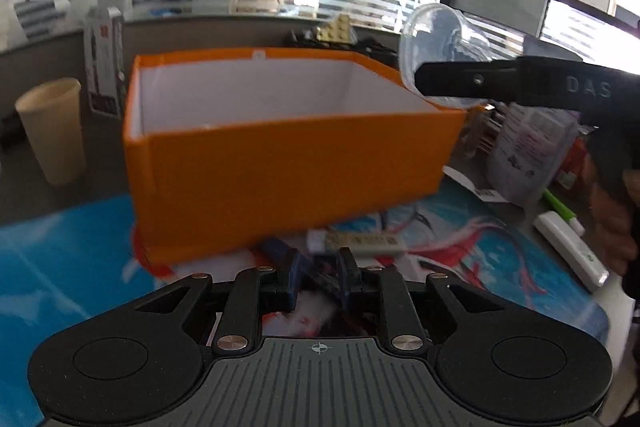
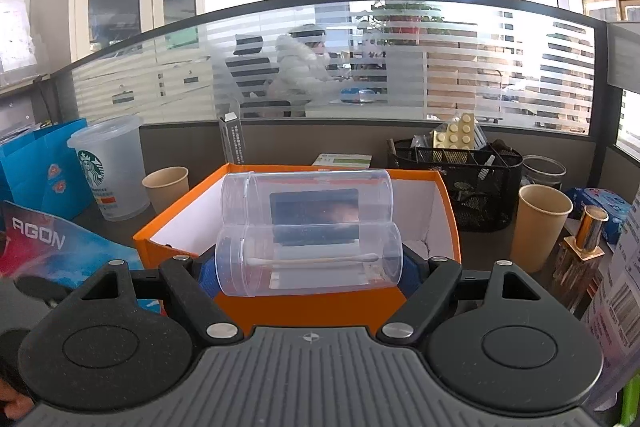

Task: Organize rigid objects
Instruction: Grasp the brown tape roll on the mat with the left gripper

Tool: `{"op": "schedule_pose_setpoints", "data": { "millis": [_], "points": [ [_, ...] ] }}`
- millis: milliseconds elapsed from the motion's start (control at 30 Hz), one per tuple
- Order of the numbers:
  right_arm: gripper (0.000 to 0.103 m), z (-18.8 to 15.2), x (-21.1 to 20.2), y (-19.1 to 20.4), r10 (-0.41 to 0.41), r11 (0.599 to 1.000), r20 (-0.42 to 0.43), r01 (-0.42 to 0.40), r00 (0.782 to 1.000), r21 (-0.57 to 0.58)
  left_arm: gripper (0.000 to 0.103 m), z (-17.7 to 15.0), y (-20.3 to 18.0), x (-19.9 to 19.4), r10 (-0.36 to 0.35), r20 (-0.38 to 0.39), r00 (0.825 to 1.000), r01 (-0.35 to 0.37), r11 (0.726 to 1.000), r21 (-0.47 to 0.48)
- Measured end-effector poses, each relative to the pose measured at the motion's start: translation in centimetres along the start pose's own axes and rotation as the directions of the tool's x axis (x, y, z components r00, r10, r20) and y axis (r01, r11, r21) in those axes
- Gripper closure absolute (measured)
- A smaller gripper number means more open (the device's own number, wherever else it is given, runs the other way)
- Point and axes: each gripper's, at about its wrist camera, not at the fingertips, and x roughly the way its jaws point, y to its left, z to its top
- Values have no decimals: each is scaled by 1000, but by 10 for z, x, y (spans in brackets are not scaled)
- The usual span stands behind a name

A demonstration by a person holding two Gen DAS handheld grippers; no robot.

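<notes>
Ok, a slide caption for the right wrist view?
Right gripper holds a clear jar sideways above the open orange box.

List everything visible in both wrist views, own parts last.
orange box: 1, orange outside, white inside, open, centre of desk
clear plastic jar: 1, transparent, on its side, held over the box; one cotton swab inside
paper cups: 2, tan, one left of the box, one right
Starbucks cup: 1, frosted, far left
mesh organiser: 1, black, behind the box, right
blue bag: 1, far left
desk mat: 1, blue with print, under the box
white remote: 1, right on the desk
left gripper: jaws narrowly apart, nothing between
right gripper: jaws shut on the clear plastic jar
</notes>
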Motion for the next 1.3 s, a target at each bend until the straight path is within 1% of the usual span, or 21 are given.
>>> {"op": "schedule_pose_setpoints", "data": {
  "millis": [100, 133, 167, 200, 233, 267, 333, 400, 433, 500, 600, 700, 767, 800, 900, 1033, 1200, 1300],
  "points": [
    [25, -2, -2, -3, -9, 1000, 0, 9, 1000, 9, 83, -5, -13, -13, -48, 9, 999, 48, 999, 22],
    [25, -2, -3, -4, -13, 1000, 1, 13, 1000, 12, 81, -5, -17, -14, -69, 7, 998, 68, 997, 41],
    [25, -2, -4, -5, -15, 1000, 3, 15, 1000, 15, 77, -7, -24, -18, -88, 0, 996, 88, 994, 67],
    [25, -3, -5, -7, -15, 1000, 3, 15, 1000, 19, 74, -11, -34, -21, -113, -10, 994, 114, 988, 108],
    [25, -3, -6, -8, -15, 1000, 5, 14, 1000, 23, 64, -14, -42, -23, -133, -22, 991, 134, 981, 141],
    [25, -3, -7, -9, -15, 1000, 8, 14, 1000, 26, 46, -20, -52, -24, -152, -38, 988, 156, 971, 180],
    [25, -4, -9, -9, -11, 1000, 12, 11, 1000, 27, 29, -32, -71, -24, -183, -60, 981, 192, 950, 245],
    [25, -4, -12, -9, -9, 1000, 16, 9, 1000, 28, 29, -42, -84, -21, -204, -82, 976, 219, 930, 294],
    [25, -5, -13, -10, -8, 1000, 17, 8, 1000, 29, 29, -44, -90, -19, -202, -89, 975, 220, 925, 309],
    [25, -6, -16, -10, -8, 1000, 17, 7, 1000, 31, 29, -48, -97, -12, -190, -92, 978, 210, 916, 343],
    [25, -6, -20, -12, -11, 999, 20, 11, 1000, 33, 29, -51, -101, 2, -155, -102, 983, 181, 914, 364],
    [25, -8, -25, -13, -16, 999, 24, 15, 1000, 36, 31, -55, -108, 6, -145, -66, 987, 159, 894, 419],
    [25, -10, -26, -14, -21, 999, 22, 20, 1000, 38, 50, -59, -115, 8, -102, -45, 994, 111, 865, 490],
    [25, -10, -27, -14, -23, 999, 23, 22, 999, 40, 51, -59, -116, 8, -91, -44, 995, 101, 860, 500],
    [25, -10, -31, -15, -24, 999, 30, 22, 999, 46, 51, -54, -108, 6, -114, -60, 992, 128, 887, 444],
    [25, -9, -33, -13, -27, 999, 36, 25, 999, 44, 51, -52, -106, -5, -109, -40, 993, 116, 897, 426],
    [25, -5, -36, -12, -28, 999, 46, 26, 999, 38, 51, -36, -97, -23, -105, 20, 994, 89, 920, 382],
    [25, -2, -37, -9, -28, 999, 53, 27, 998, 29, 51, -24, -90, -32, -91, 62, 994, 62, 929, 364]
  ]
}}
